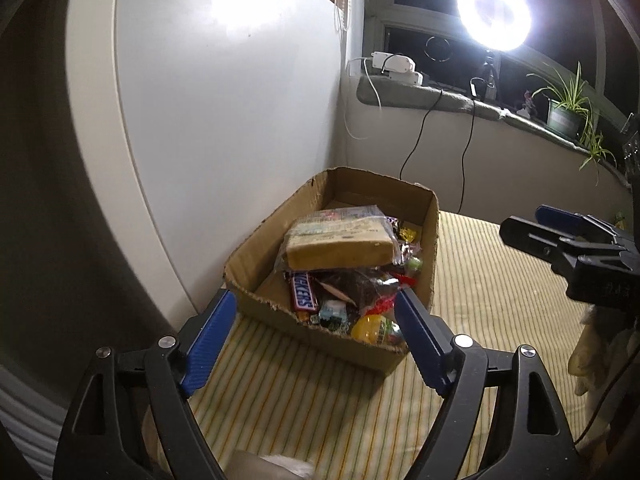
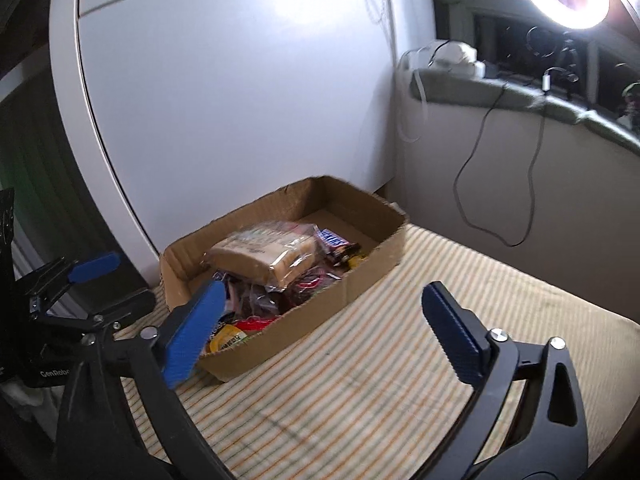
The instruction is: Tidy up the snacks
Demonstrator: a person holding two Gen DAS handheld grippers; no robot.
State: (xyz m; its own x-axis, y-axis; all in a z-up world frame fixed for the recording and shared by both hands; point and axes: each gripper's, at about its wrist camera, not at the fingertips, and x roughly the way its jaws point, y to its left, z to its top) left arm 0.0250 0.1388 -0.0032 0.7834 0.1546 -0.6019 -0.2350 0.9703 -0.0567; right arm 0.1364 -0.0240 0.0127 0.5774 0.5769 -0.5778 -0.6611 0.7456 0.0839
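Observation:
A cardboard box point(image 1: 260, 252) point(image 2: 376, 208) sits on the striped cloth against a white cabinet. It holds several snacks: a wrapped yellow cake block point(image 1: 340, 246) point(image 2: 264, 256) on top, a Snickers bar point(image 1: 303, 290) point(image 2: 334, 238), a yellow pack point(image 1: 370, 328) point(image 2: 228, 338) and dark wrappers. My left gripper point(image 1: 316, 320) is open and empty, just in front of the box's near end. My right gripper point(image 2: 320, 308) is open and empty, right of the box; it also shows in the left wrist view point(image 1: 532, 228). The left gripper shows at the left of the right wrist view point(image 2: 94, 266).
The striped cloth point(image 1: 500, 300) point(image 2: 400, 360) covers the surface. A white cabinet point(image 1: 224, 120) stands behind the box. A windowsill carries a ring light point(image 1: 494, 12), white chargers point(image 1: 396, 66), hanging cables and a potted plant point(image 1: 566, 114).

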